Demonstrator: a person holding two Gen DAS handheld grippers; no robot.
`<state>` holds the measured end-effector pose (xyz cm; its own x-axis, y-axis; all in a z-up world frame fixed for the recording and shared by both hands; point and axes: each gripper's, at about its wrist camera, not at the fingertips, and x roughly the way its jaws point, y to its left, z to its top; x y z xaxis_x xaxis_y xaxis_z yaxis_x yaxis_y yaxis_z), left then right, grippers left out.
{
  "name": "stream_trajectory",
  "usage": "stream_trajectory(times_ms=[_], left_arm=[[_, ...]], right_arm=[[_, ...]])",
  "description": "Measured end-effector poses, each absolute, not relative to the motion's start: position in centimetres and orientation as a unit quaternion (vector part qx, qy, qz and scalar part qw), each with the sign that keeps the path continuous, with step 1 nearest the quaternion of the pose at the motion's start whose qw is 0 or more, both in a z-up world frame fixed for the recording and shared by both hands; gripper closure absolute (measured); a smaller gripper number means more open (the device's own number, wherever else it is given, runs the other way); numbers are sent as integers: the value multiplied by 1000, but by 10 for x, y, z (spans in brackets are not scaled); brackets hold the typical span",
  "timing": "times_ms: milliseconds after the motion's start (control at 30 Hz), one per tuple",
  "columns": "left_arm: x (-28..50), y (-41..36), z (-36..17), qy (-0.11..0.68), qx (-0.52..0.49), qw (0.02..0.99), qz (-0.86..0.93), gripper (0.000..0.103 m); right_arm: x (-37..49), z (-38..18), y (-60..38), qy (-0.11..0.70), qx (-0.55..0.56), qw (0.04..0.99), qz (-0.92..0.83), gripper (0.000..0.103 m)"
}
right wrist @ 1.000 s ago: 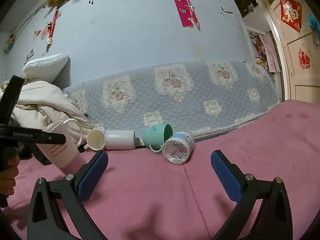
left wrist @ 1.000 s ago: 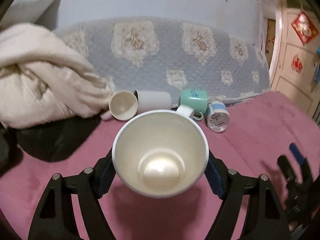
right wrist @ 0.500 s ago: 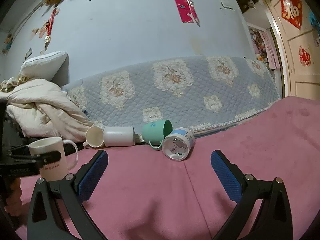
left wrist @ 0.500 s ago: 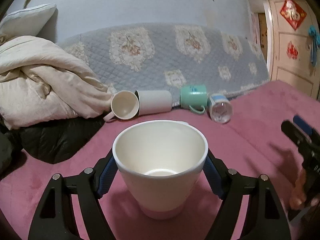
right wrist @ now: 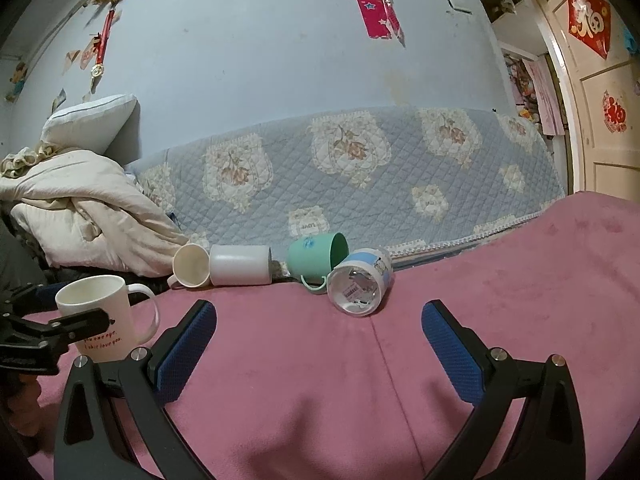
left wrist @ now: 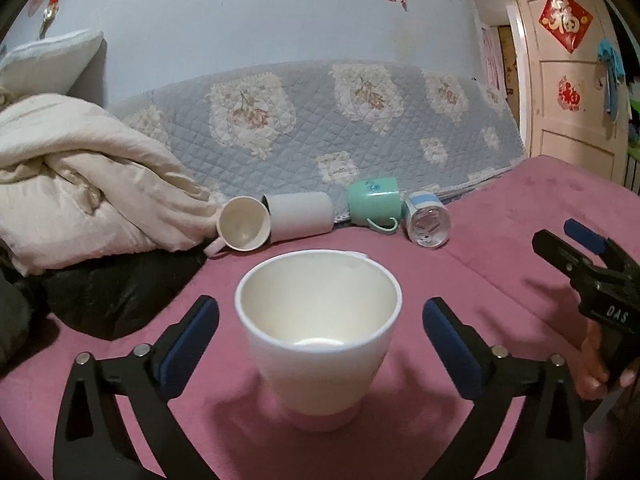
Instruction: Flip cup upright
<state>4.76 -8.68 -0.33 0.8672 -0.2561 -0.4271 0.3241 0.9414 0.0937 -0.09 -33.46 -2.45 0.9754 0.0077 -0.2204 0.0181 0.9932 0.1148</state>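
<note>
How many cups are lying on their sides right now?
4, in a row by the quilt: a cream mug, a white cup, a green mug, and a blue-banded cup. The white mug stands upright between the open left gripper fingers.

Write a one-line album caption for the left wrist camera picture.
White mug upright on the pink blanket between the open left gripper, four cups lying behind.
</note>
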Motion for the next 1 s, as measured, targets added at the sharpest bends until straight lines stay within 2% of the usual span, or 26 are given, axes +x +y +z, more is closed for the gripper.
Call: stream_trajectory(times_ms=[233, 400, 633, 1000], left_arm=[[18, -49, 7, 165, 52, 975, -139, 0], [3, -21, 11, 120, 69, 985, -100, 0], [3, 5, 2, 115, 20, 987, -108, 0], [0, 6, -1, 117, 17, 988, -100, 0]], right_arm=[[4, -26, -322, 129, 35, 991, 22, 0], [2, -26, -315, 124, 21, 992, 24, 0], [3, -26, -315, 129, 23, 991, 26, 0], [5, -28, -298, 134, -13, 990, 35, 0]])
